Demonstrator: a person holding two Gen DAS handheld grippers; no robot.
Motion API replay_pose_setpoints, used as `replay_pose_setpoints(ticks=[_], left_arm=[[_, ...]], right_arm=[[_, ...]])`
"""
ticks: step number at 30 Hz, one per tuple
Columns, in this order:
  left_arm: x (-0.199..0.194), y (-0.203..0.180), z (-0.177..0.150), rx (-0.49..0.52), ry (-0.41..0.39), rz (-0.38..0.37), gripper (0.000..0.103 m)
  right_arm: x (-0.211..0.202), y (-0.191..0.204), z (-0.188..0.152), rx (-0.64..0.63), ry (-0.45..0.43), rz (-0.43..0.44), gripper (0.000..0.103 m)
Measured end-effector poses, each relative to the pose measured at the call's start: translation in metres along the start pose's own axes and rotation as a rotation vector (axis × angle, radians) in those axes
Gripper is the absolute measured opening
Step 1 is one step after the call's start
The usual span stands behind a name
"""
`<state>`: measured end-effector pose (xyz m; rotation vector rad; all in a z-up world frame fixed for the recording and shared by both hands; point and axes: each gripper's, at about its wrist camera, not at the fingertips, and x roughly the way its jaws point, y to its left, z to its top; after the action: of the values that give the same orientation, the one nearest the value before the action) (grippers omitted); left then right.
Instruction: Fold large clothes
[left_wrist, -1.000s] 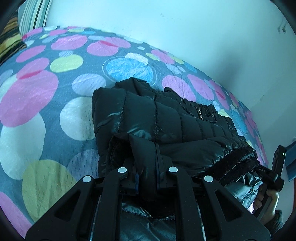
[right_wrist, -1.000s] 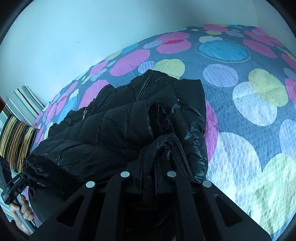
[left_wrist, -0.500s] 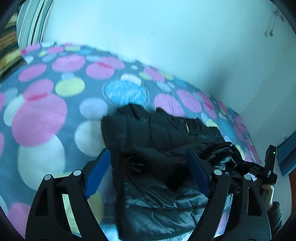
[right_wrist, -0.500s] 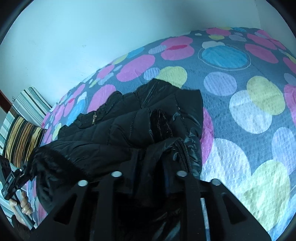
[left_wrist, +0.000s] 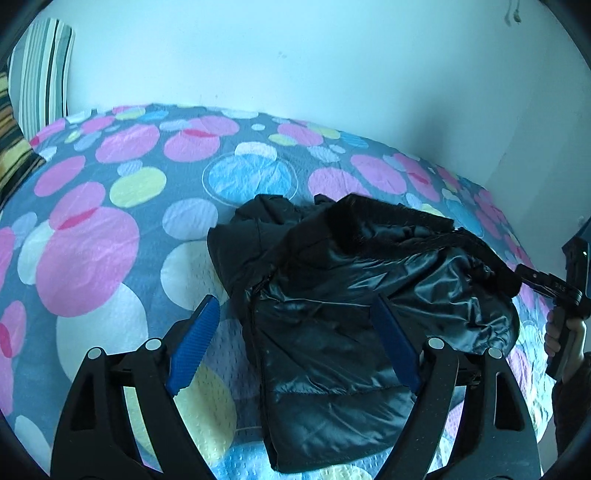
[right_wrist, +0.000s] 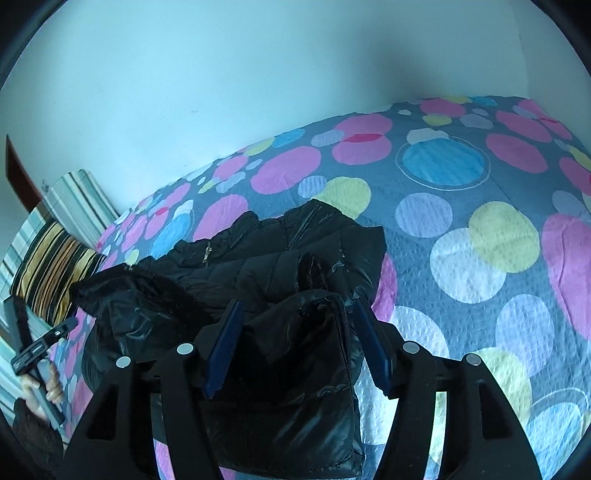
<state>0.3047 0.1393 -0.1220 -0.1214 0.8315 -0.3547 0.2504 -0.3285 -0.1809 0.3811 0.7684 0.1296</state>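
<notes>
The black puffer jacket (left_wrist: 332, 295) lies folded into a compact bundle near the front edge of the bed (left_wrist: 92, 258). The left gripper (left_wrist: 295, 339) stands wide, holding nothing; the right gripper (right_wrist: 295, 350) is opening, fabric between its pads, not pressed. Remaining, by judgement: tidying the raised fur-trimmed hood (left_wrist: 388, 225).

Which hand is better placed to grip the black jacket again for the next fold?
Probably the right. The right gripper has jacket fabric between its opening fingers, while the left gripper stands wide open, with one finger over the bedspread.
</notes>
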Motion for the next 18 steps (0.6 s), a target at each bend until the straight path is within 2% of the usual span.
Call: replay_pose_setpoints(ticks=[6,13,18], left_arm=[[0.016,0.011,0.004,-0.042,0.012,-0.039,0.083],[0.032,0.005,0.012,-0.013,0.028,-0.053,0.084],[0.048,-0.001,0.023,0.016,0.055,-0.060,0.083]], right_arm=[[-0.008,-0.007,0.003,-0.017,-0.029,0.054,0.061],[-0.009,-0.012,0.005,-0.043,-0.038,0.073,0.064],[0.012,-0.002,0.012,-0.100,-0.005,0.053,0.065]])
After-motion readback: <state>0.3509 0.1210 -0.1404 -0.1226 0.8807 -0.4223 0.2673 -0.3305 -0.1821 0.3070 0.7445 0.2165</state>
